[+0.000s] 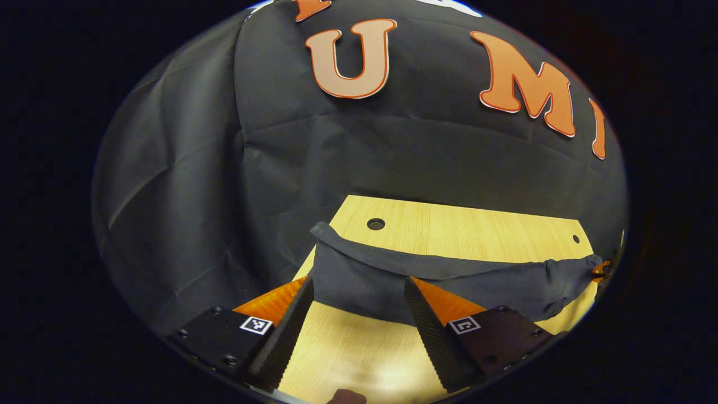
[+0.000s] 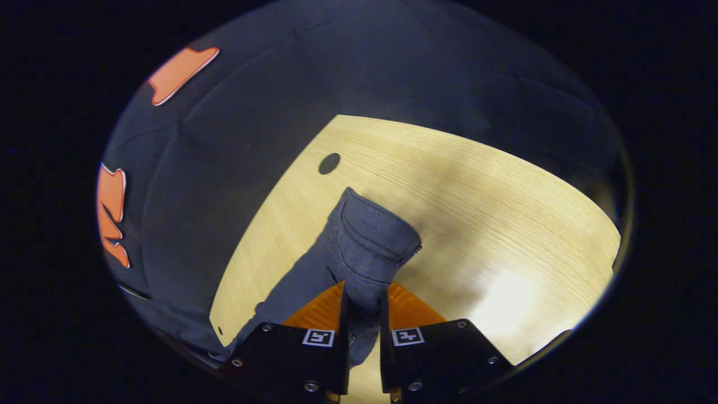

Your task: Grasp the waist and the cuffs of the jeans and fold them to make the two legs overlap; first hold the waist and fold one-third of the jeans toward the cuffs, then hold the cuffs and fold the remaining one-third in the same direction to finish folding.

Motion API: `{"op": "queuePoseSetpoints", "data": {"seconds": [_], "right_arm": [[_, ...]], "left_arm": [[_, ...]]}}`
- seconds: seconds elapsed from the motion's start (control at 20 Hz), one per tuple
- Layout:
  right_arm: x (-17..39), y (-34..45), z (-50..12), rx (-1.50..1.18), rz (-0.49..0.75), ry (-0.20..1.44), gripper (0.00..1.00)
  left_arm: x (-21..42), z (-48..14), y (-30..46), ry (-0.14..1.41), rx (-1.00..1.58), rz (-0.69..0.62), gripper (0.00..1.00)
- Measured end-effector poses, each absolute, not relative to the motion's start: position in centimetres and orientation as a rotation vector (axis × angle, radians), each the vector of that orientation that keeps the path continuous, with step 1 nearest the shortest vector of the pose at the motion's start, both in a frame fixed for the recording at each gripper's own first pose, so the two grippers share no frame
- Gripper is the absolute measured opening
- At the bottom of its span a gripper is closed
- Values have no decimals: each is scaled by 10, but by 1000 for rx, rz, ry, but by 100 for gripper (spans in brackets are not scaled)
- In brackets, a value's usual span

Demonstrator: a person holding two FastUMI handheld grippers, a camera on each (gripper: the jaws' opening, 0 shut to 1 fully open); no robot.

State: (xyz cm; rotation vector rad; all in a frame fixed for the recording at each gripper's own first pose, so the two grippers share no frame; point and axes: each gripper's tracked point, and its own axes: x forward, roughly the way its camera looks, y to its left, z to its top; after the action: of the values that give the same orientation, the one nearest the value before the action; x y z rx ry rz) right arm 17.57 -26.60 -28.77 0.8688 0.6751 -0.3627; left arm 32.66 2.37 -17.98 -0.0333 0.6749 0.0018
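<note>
Right gripper view: my right gripper is clamped on a bunched end of the jeans, both fingers pressing the denim, above the wooden desk. Left gripper view: my left gripper is spread wide, gripping nothing, its fingers just before the jeans, which stretch across the desk toward its right edge.

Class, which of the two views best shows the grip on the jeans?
The right gripper view: the right gripper is shut on a bunched end of the jeans, seams visible. The left gripper view shows the jeans stretched across the table, beyond the open left gripper.
</note>
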Motion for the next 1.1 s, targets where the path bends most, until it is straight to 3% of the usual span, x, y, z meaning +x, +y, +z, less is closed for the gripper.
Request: {"op": "queuePoseSetpoints", "data": {"seconds": [0.7, 1.1], "right_arm": [[164, -151, -161, 776, -86, 527, 23], [167, -47, -133, 666, 47, 544, 23]], "left_arm": [[321, -172, 28, 635, -25, -35, 98], [326, -160, 51, 538, -7, -41, 98]]}}
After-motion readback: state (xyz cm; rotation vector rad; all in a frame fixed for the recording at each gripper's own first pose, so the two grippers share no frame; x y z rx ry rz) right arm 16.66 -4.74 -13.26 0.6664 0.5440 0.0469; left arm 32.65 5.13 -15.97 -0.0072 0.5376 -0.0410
